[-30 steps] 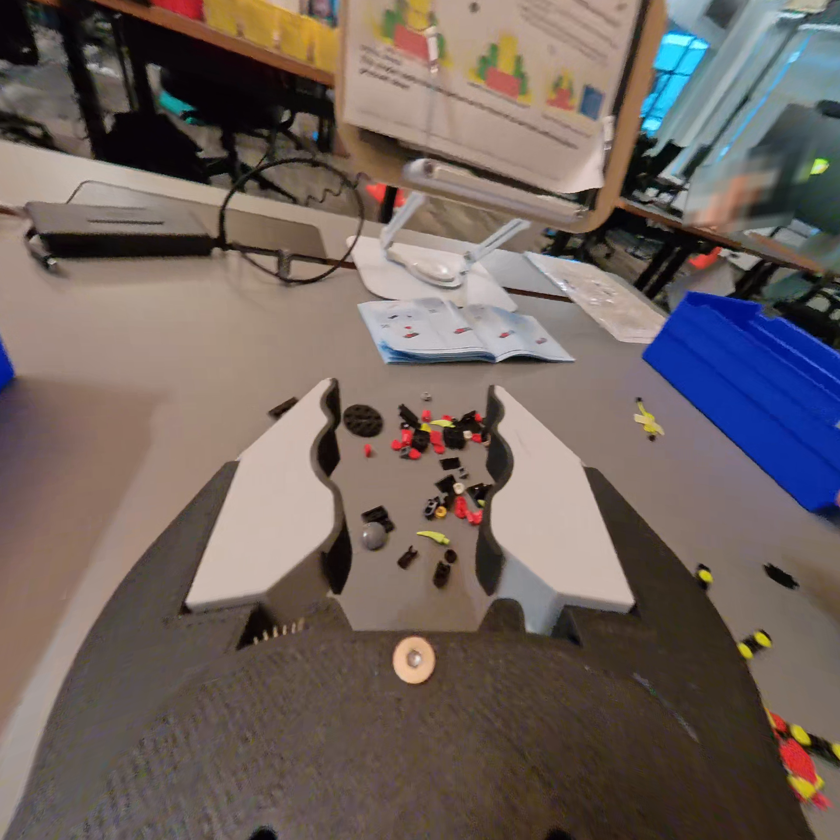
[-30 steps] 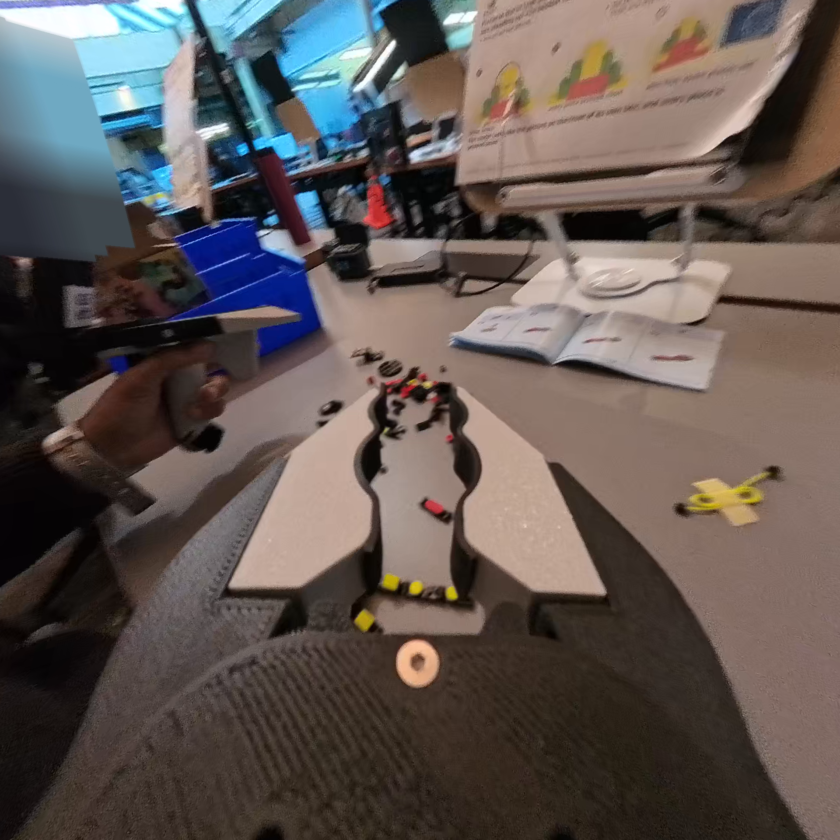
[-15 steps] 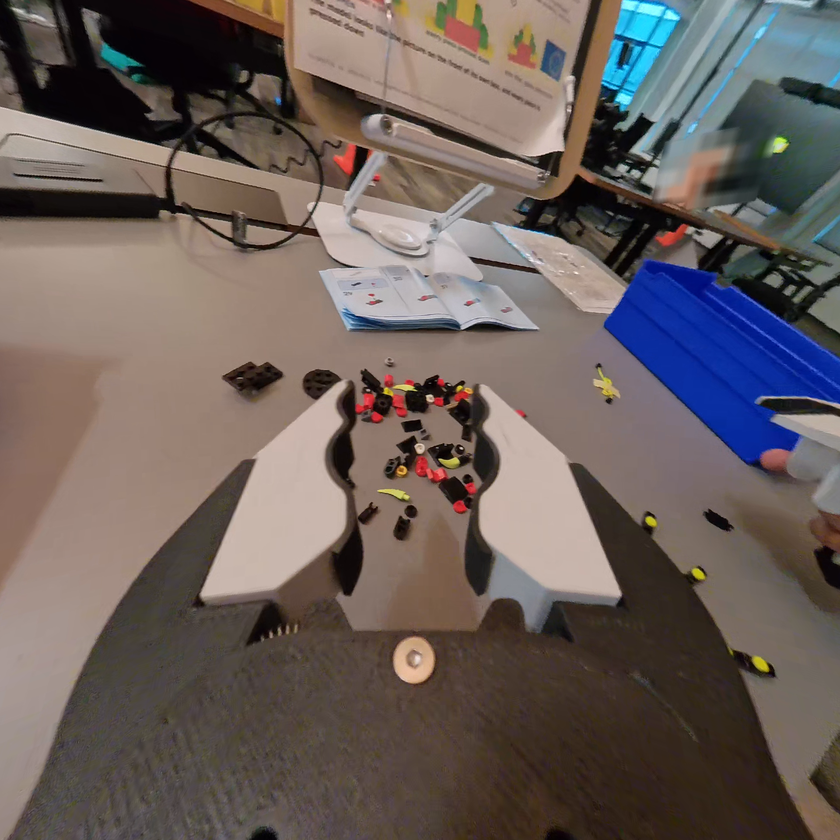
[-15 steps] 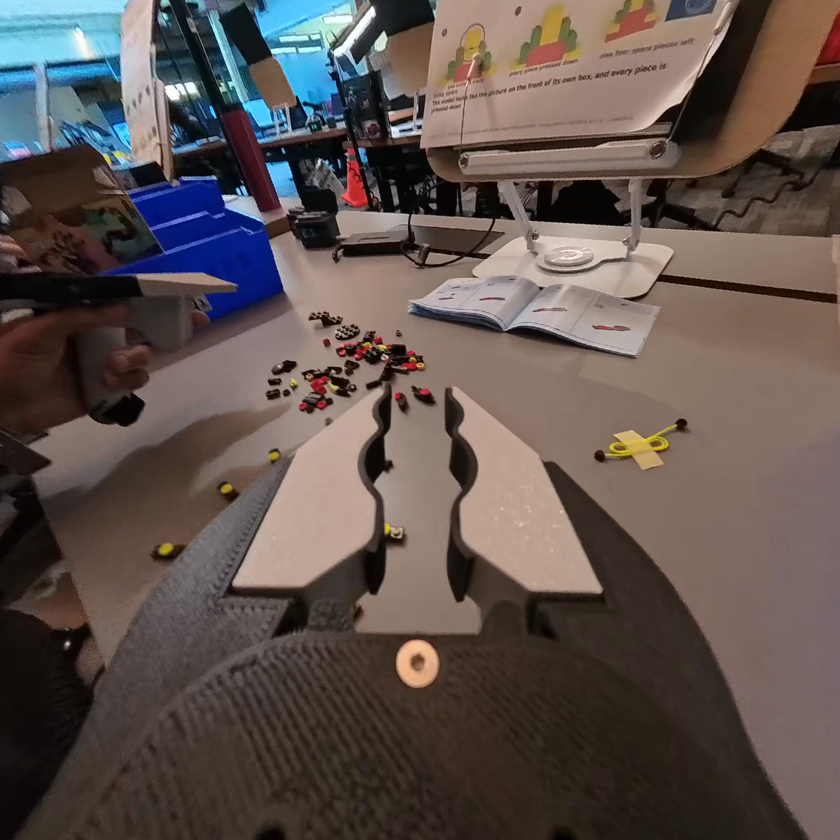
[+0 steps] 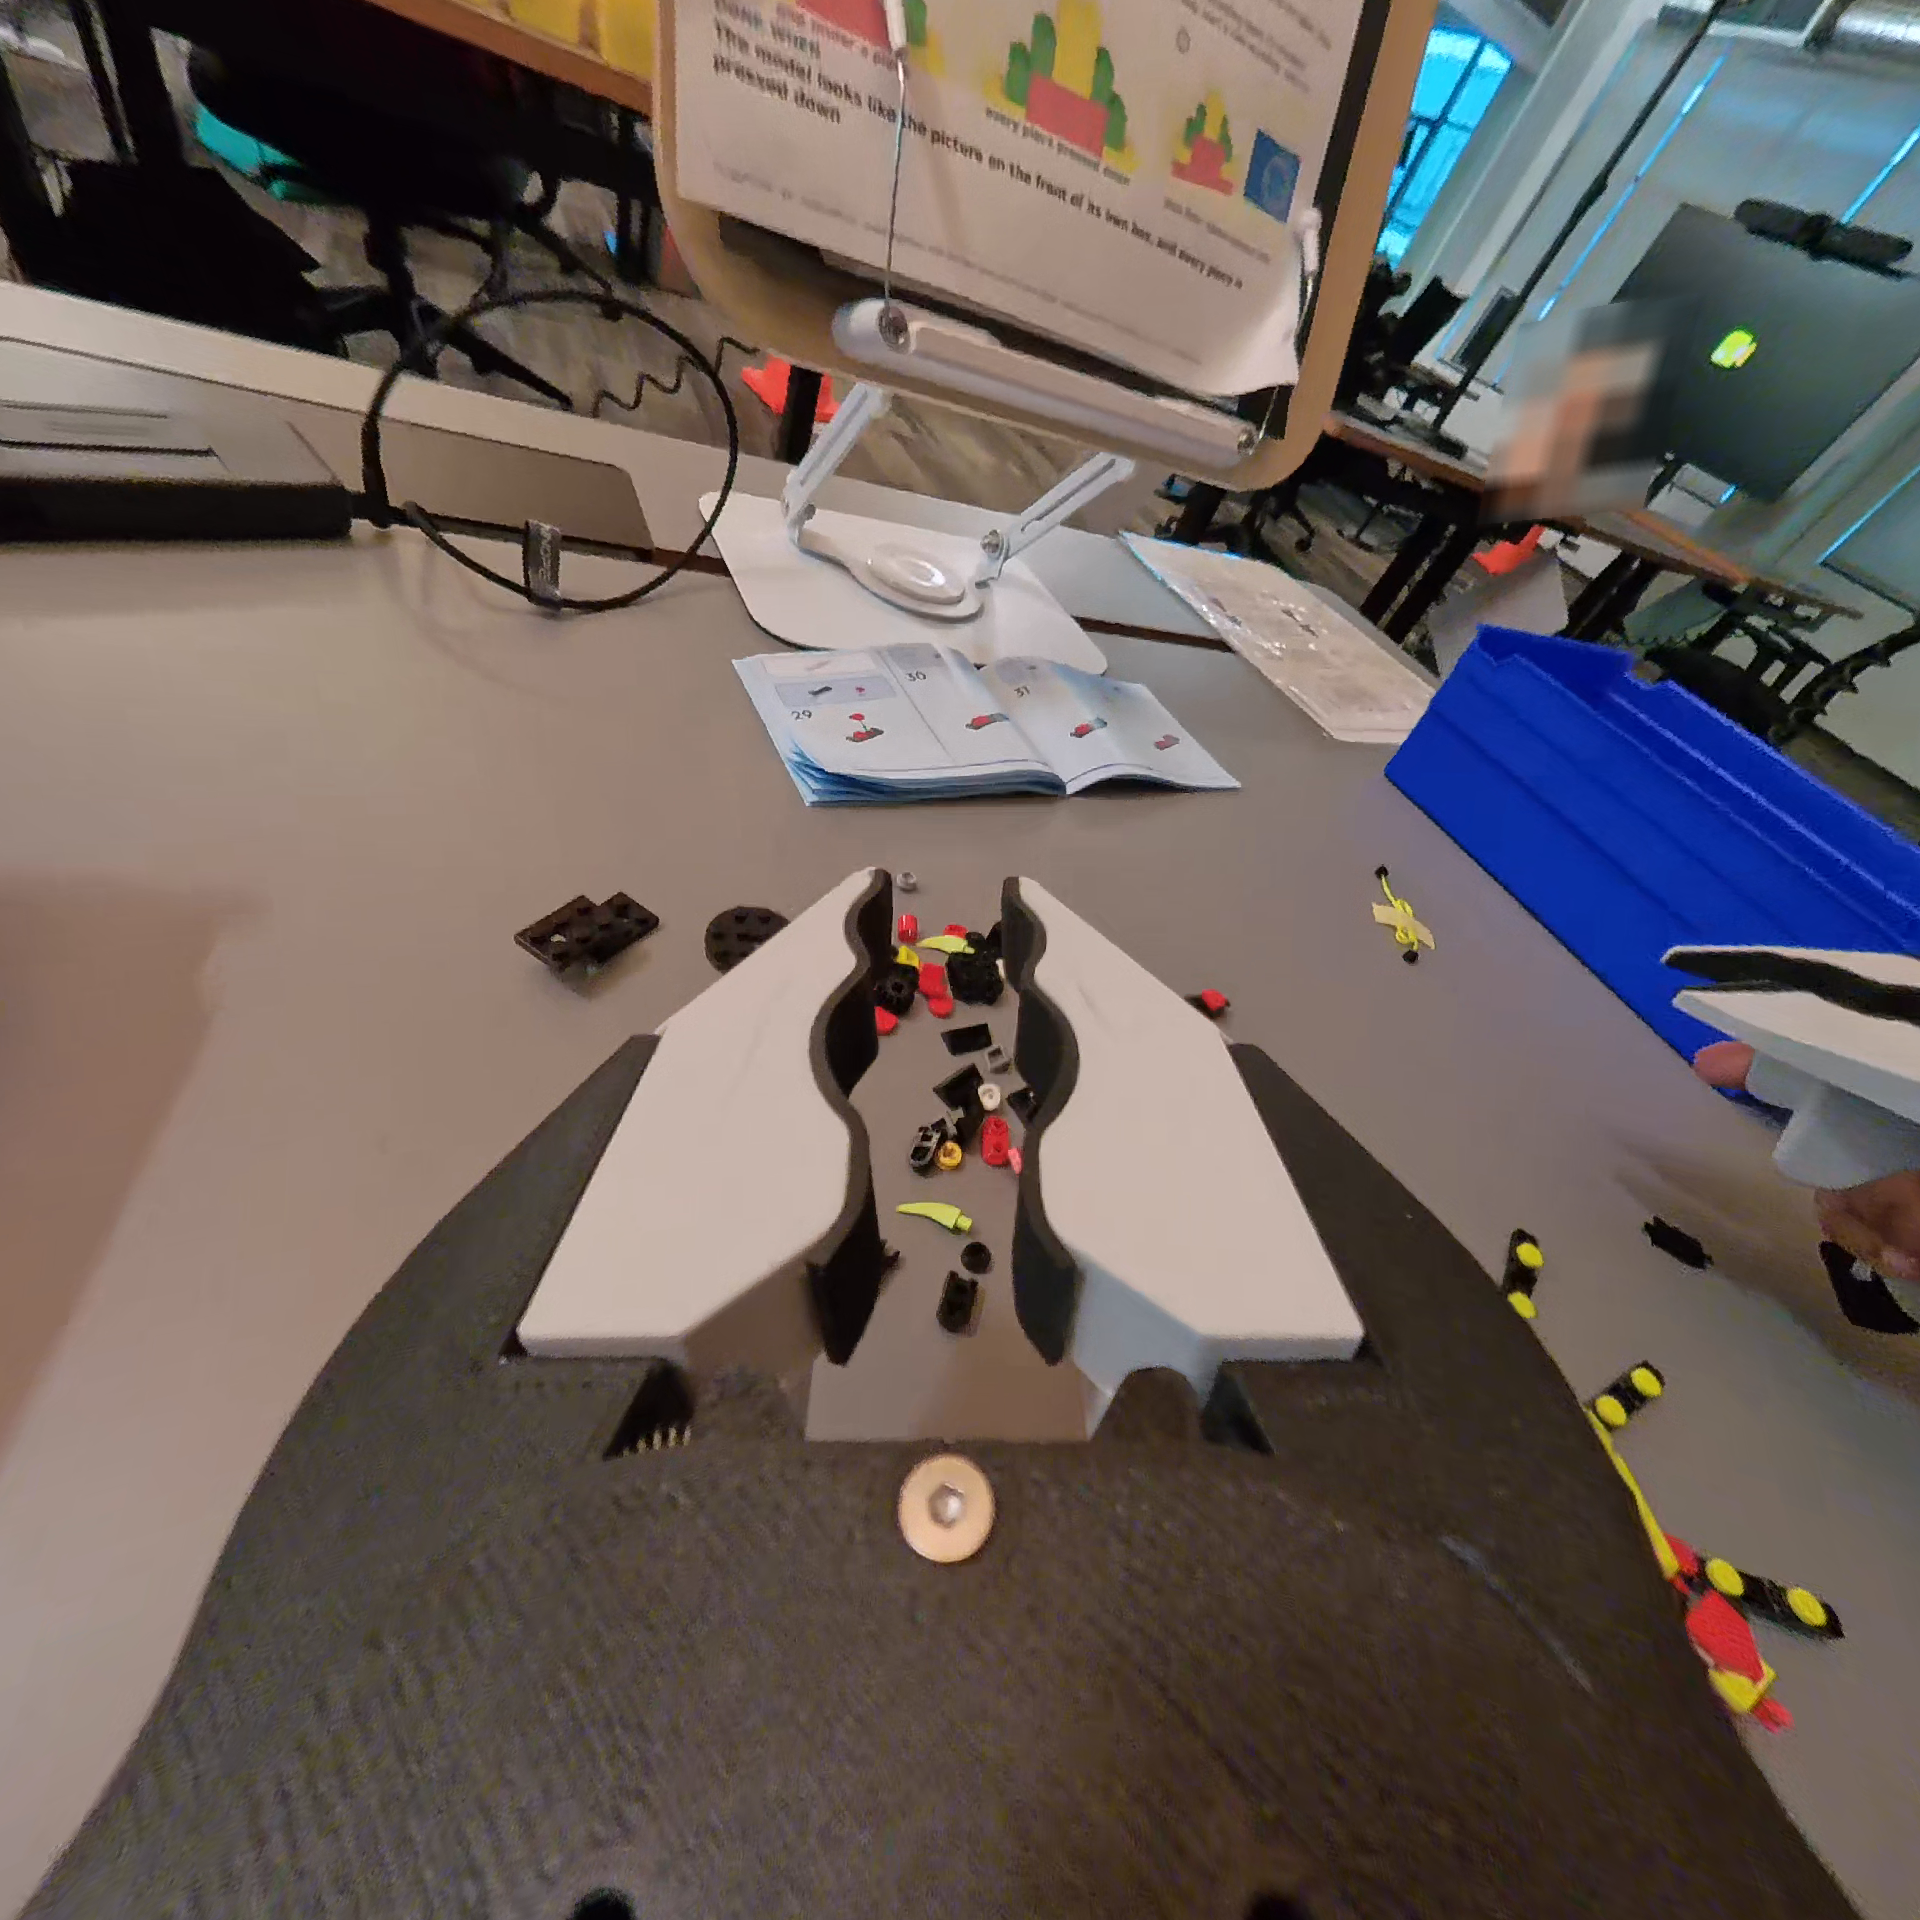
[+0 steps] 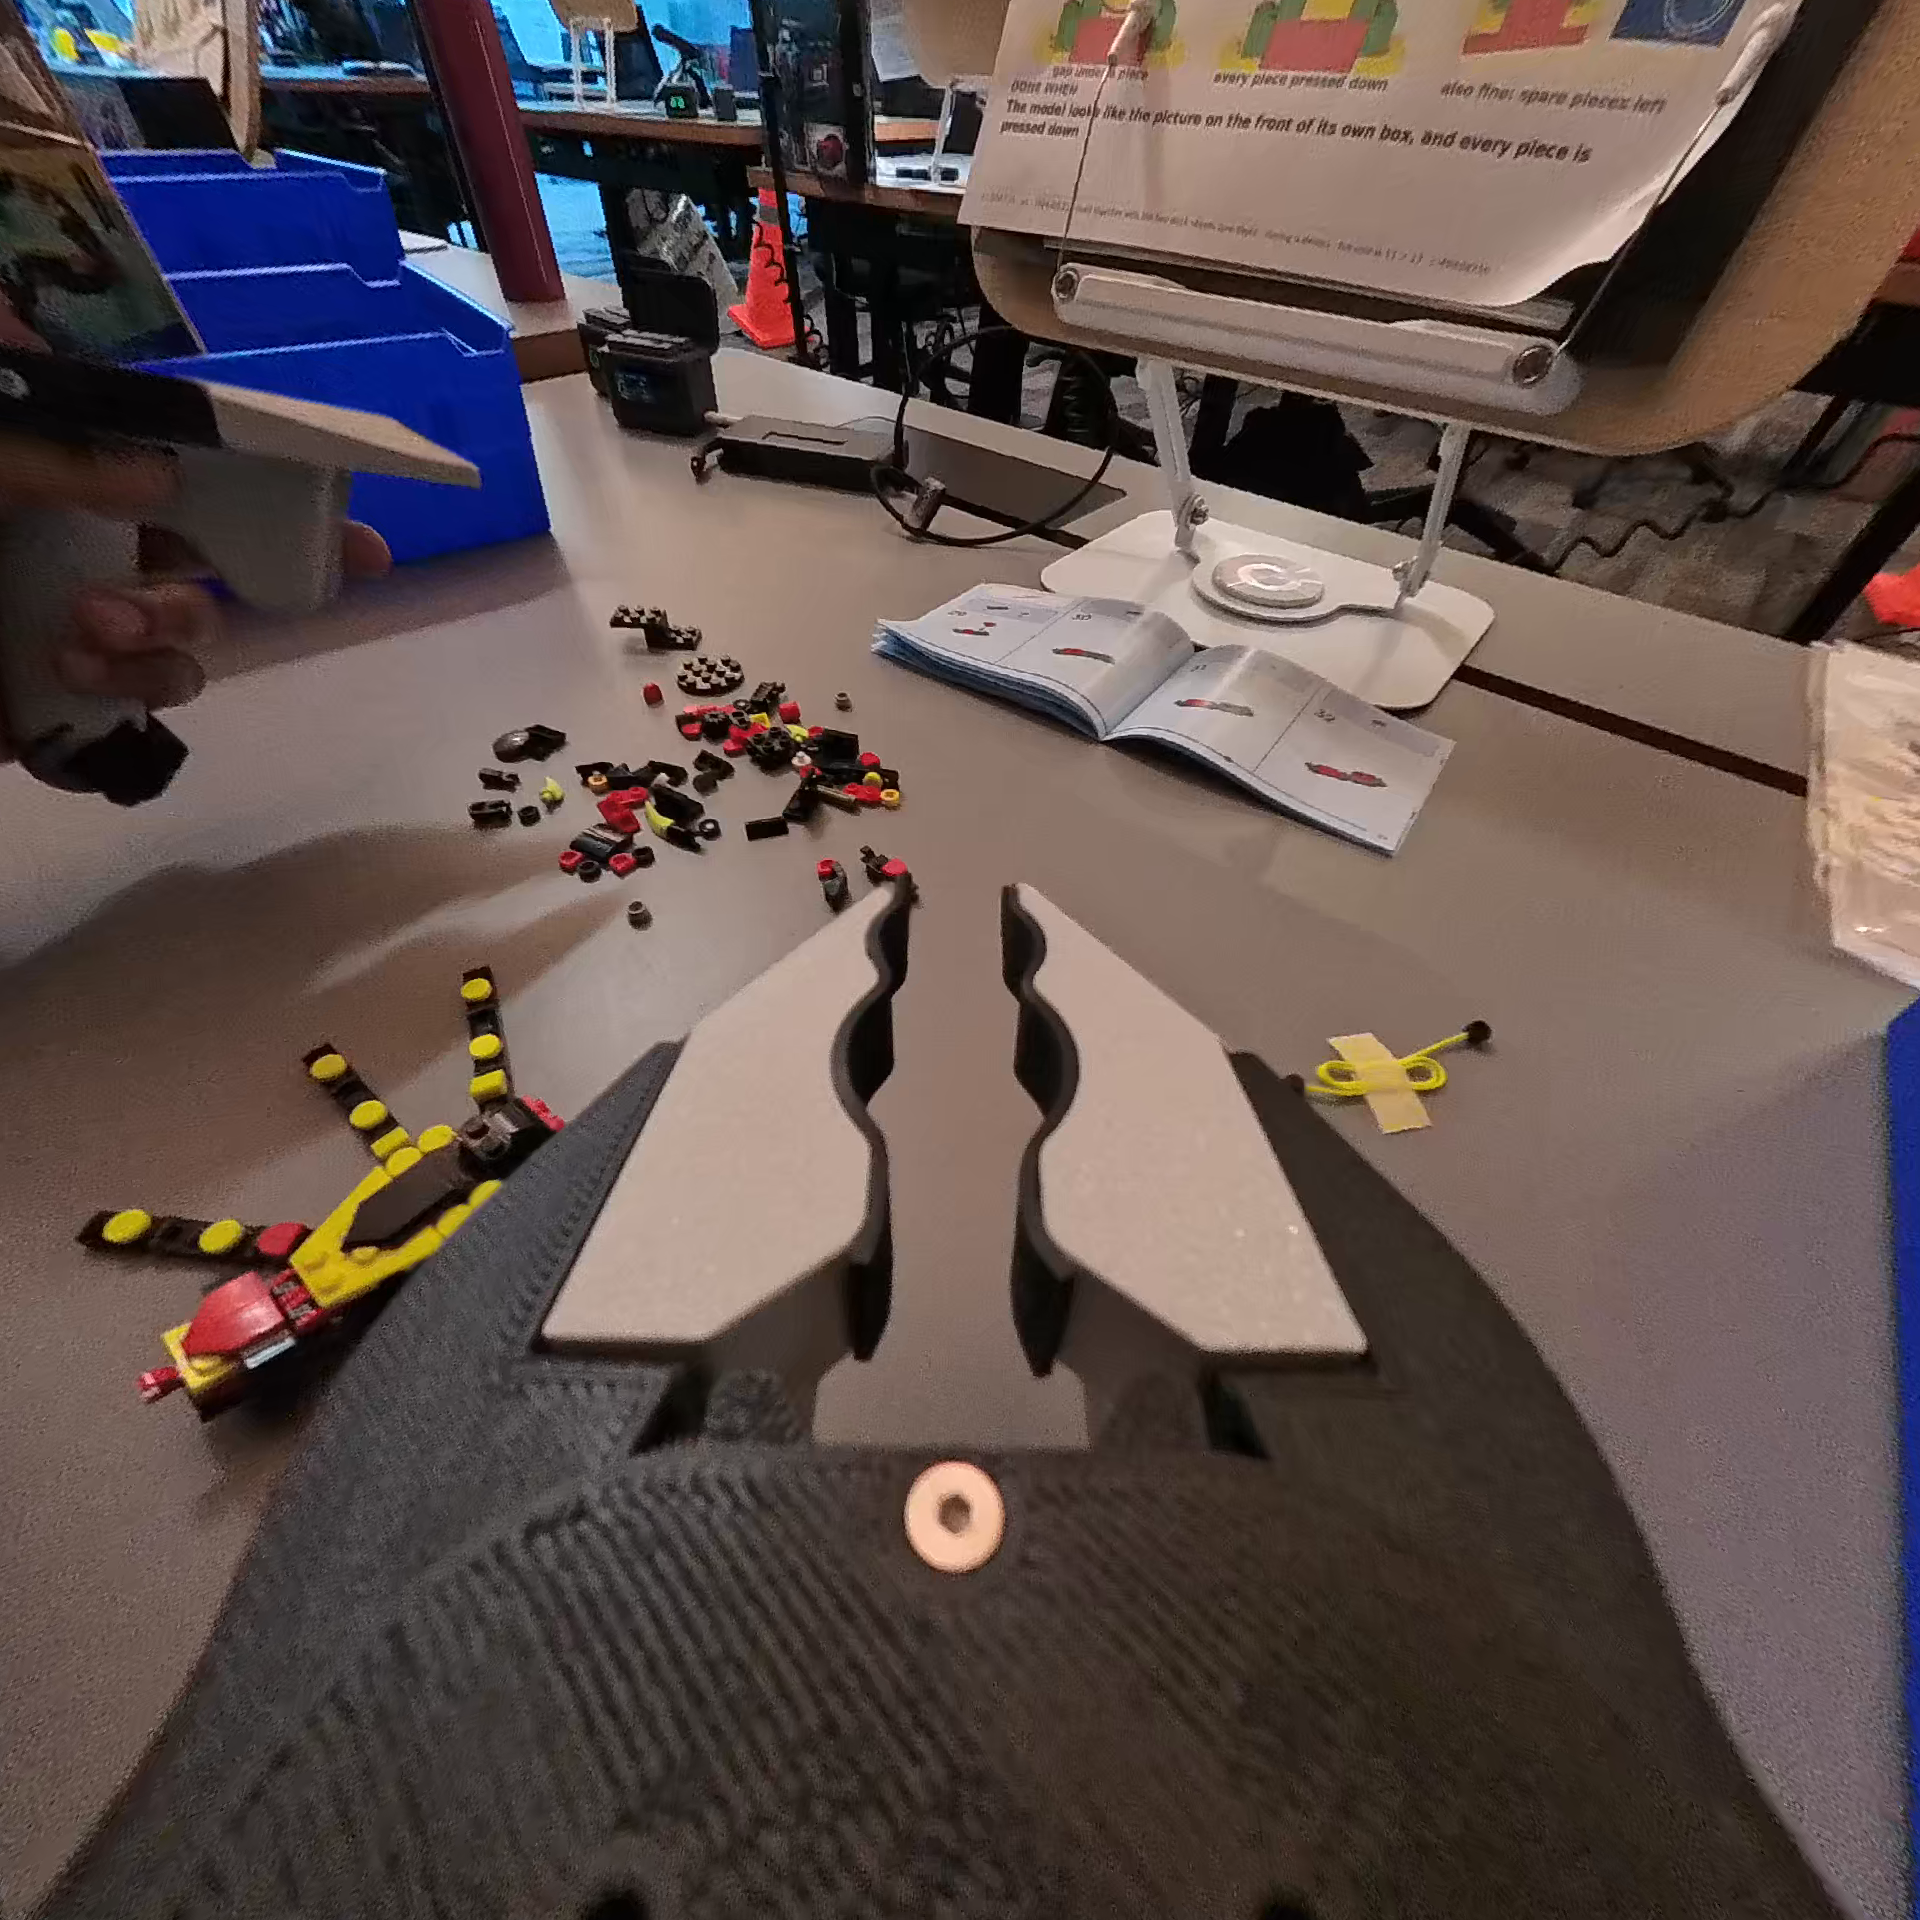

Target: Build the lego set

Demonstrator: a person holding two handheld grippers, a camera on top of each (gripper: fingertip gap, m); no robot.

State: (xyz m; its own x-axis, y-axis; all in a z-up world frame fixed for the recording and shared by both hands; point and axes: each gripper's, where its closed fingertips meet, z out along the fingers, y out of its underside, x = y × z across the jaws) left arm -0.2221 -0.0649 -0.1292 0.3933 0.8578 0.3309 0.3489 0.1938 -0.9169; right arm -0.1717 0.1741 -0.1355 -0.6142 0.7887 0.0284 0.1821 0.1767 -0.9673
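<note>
A pile of small black, red and yellow lego pieces (image 6: 717, 769) lies on the grey table; in the left wrist view the pile (image 5: 956, 1049) shows between my fingers. A partly built black, yellow and red lego model (image 6: 343, 1195) lies at the left in the right wrist view, and shows at the lower right of the left wrist view (image 5: 1714, 1600). My left gripper (image 5: 948, 888) hovers above the pile, open and empty. My right gripper (image 6: 956, 894) is open and empty above bare table, right of the pile. The left gripper also shows at the right wrist view's left edge (image 6: 312, 436).
An open instruction booklet (image 6: 1164, 696) lies beyond the pieces, before a white stand (image 6: 1278, 592) holding a sheet on a board. Blue bins stand at the sides (image 5: 1662, 810) (image 6: 343, 343). A yellow-green string with tape (image 6: 1382, 1075) lies to the right. A black plate (image 5: 587, 930) and a round piece (image 5: 740, 935) lie left.
Both grippers have pulled back and risen from the pieces. The left jaws have narrowed. The right gripper has swung right, off the pile, and the built model has come into its view.
</note>
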